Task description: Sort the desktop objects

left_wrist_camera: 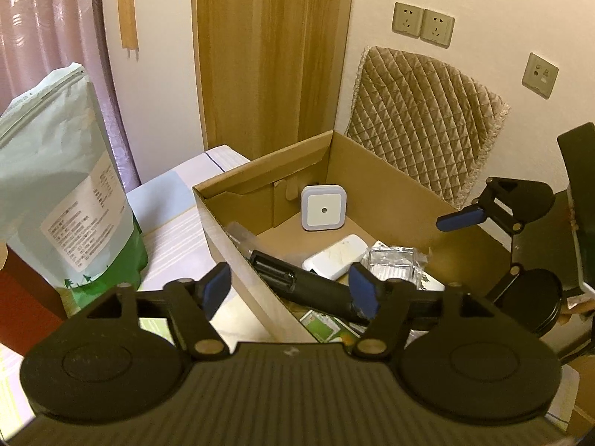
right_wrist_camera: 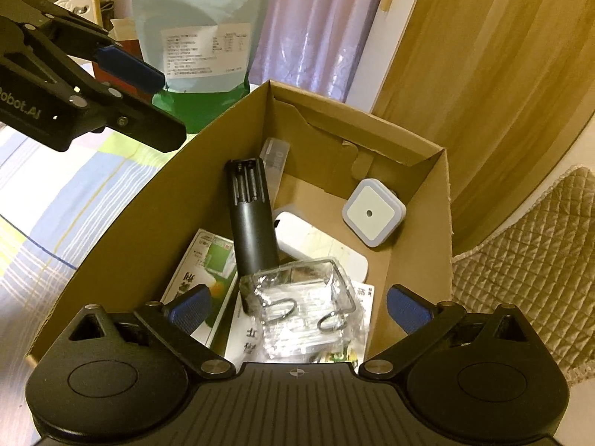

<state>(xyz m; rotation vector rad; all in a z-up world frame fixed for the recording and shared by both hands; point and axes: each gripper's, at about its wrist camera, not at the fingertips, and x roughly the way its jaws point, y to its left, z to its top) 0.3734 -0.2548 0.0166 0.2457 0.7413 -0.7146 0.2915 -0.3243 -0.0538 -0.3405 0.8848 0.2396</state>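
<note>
I've got both tongs up over the open brown cardboard box (right_wrist_camera: pixel 416 223), and neither one has anything in its grip. My right gripper (right_wrist_camera: pixel 297 306) is spread wide, blue pads well apart, hanging above the near end of the box; directly below it, between the pads, lies the clear plastic packet with metal hooks (right_wrist_camera: pixel 305 308), not touching either pad. Just beyond that packet the black remote with its battery bay uncovered (right_wrist_camera: pixel 251 219) slants along the box floor, resting over a green-and-white printed leaflet (right_wrist_camera: pixel 202 264) and a flat white rectangular device (right_wrist_camera: pixel 319 241). The square white night light with a lilac rim (right_wrist_camera: pixel 373 213) leans in the far corner, well clear of both tongs. My left gripper (left_wrist_camera: pixel 292 291) is also gaping, straddling the box's near wall, one pad outside it and one over the remote. Outside the box, a pale green stand-up pouch (left_wrist_camera: pixel 63 193) stands on the striped cloth (left_wrist_camera: pixel 174 230).
</note>
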